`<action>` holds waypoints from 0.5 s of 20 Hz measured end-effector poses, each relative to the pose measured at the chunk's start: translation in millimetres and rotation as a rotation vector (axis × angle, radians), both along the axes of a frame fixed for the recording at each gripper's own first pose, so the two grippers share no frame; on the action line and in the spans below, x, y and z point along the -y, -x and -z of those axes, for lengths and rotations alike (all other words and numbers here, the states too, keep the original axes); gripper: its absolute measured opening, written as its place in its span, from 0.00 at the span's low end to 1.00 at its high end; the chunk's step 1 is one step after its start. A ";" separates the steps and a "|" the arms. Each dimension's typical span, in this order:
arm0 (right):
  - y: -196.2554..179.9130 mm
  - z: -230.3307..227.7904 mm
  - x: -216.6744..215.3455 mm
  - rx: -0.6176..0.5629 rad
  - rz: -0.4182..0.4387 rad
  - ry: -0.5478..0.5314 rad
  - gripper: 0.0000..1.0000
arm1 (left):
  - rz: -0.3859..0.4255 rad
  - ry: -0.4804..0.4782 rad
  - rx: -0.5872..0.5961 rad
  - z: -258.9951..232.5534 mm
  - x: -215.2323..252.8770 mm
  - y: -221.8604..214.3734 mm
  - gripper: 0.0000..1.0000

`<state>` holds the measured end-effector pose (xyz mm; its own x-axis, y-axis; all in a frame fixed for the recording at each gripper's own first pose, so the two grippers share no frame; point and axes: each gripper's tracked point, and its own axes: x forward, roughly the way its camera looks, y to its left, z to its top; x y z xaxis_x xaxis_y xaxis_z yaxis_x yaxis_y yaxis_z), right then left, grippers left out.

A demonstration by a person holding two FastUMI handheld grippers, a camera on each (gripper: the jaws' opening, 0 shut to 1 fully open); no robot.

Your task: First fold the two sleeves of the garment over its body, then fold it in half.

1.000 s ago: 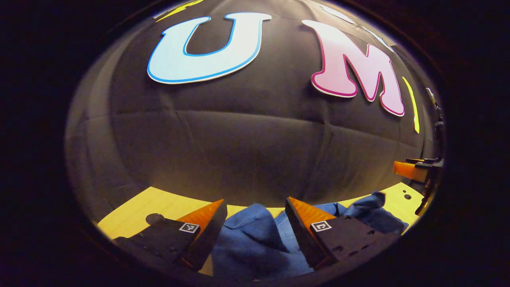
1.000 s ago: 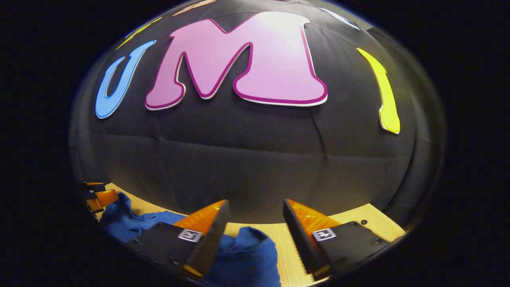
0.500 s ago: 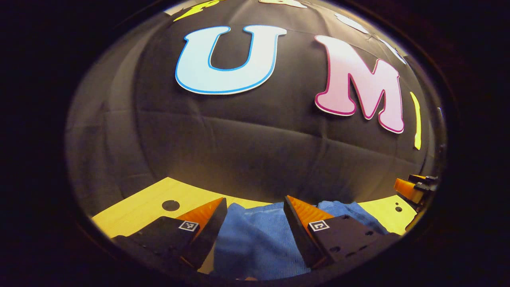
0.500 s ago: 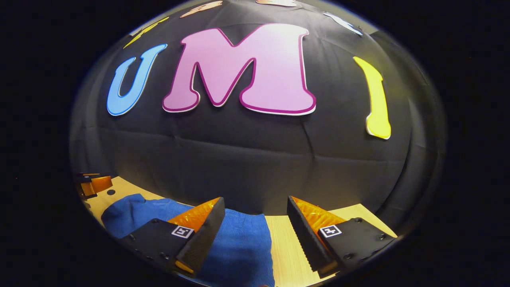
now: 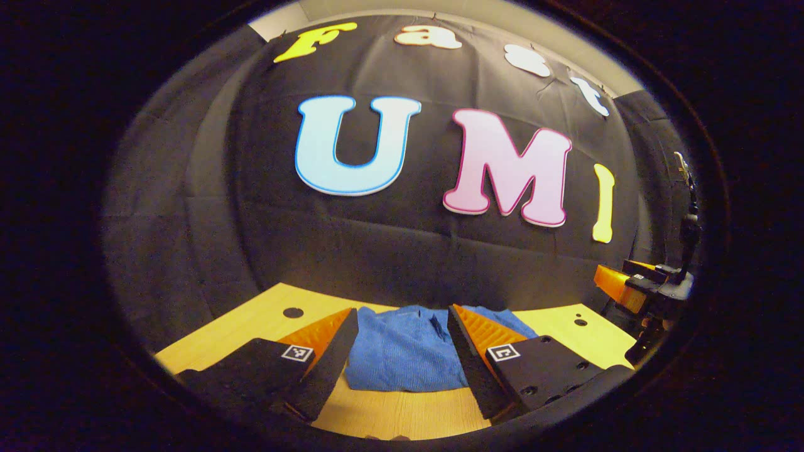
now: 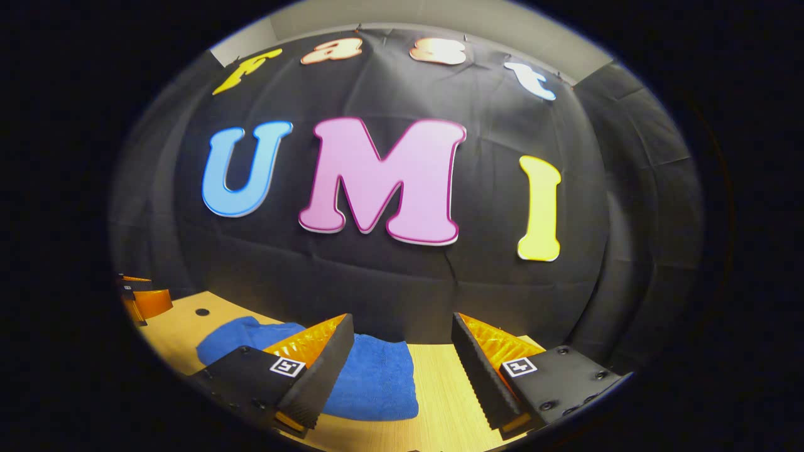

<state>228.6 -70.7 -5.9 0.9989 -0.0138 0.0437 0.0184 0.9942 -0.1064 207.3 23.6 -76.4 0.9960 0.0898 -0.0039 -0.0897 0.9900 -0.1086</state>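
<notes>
Left gripper (image 5: 402,320) spread wide, nothing between its fingers, held above the near edge of the blue garment (image 5: 402,351). Right gripper (image 6: 402,323) likewise spread and holding nothing, above the garment's right end (image 6: 377,376). Garment lying as a compact folded bundle on the wooden counter (image 5: 402,414), just before the black cloth wall (image 5: 377,251). Round holes in the counter (image 5: 293,312) left of the garment.

Both views face the wall, low over the table (image 5: 402,414) — sharing it.
</notes>
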 end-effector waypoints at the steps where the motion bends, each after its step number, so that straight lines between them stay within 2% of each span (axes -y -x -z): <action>1: 20.1 -8.3 -2.6 0.013 -0.001 0.031 0.98 | -0.036 -0.023 0.036 -11.3 -5.0 20.2 0.82; 3: 51.1 -19.9 2.2 0.026 0.021 0.132 0.98 | -0.114 -0.050 0.113 -29.2 -17.0 58.5 0.82; 4: 66.4 -22.7 -3.7 0.027 0.013 0.157 0.98 | -0.126 -0.056 0.135 -33.5 -13.8 77.6 0.82; 7: 112.5 -46.8 -29.0 0.082 -0.087 0.140 0.98 | -0.073 -0.039 0.169 -39.3 8.8 127.0 0.82; 10: 165.5 -64.9 -46.9 0.147 -0.198 0.134 0.97 | -0.017 -0.007 0.148 -43.2 33.9 176.0 0.82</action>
